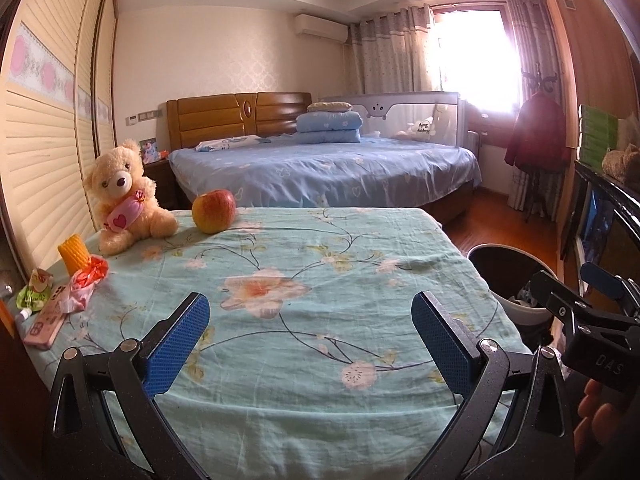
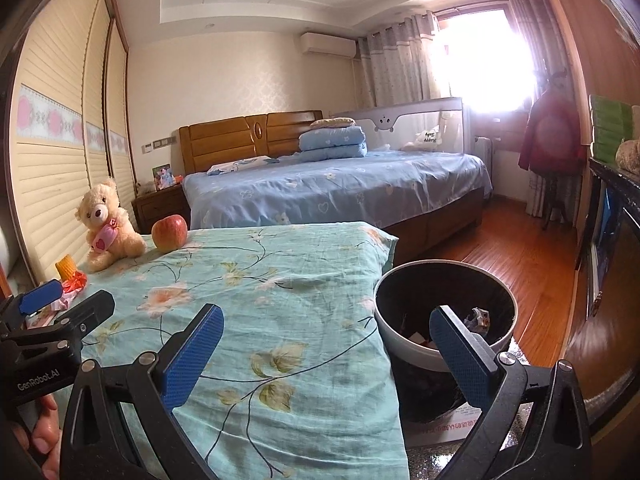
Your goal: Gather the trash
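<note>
A crumpled red and pink wrapper [image 1: 86,284] lies at the left edge of the table, next to a green snack pouch [image 1: 36,292]. The wrapper [image 2: 74,282] also shows small at the far left of the right wrist view. A round black bin [image 2: 444,320] with a white rim stands on the floor to the right of the table, and crumpled trash [image 2: 478,318] lies inside it. My left gripper [image 1: 310,340] is open over the middle of the tablecloth, holding nothing. My right gripper [image 2: 326,352] is open and straddles the table's right edge and the bin, also holding nothing.
A teal floral cloth [image 1: 320,264] covers the table. A teddy bear [image 1: 124,196], an apple [image 1: 213,211], a yellow corn-shaped object [image 1: 73,254] and a pink phone [image 1: 46,320] sit along its left and far side. A bed [image 1: 320,168] stands beyond, with wooden floor [image 2: 520,256] to the right.
</note>
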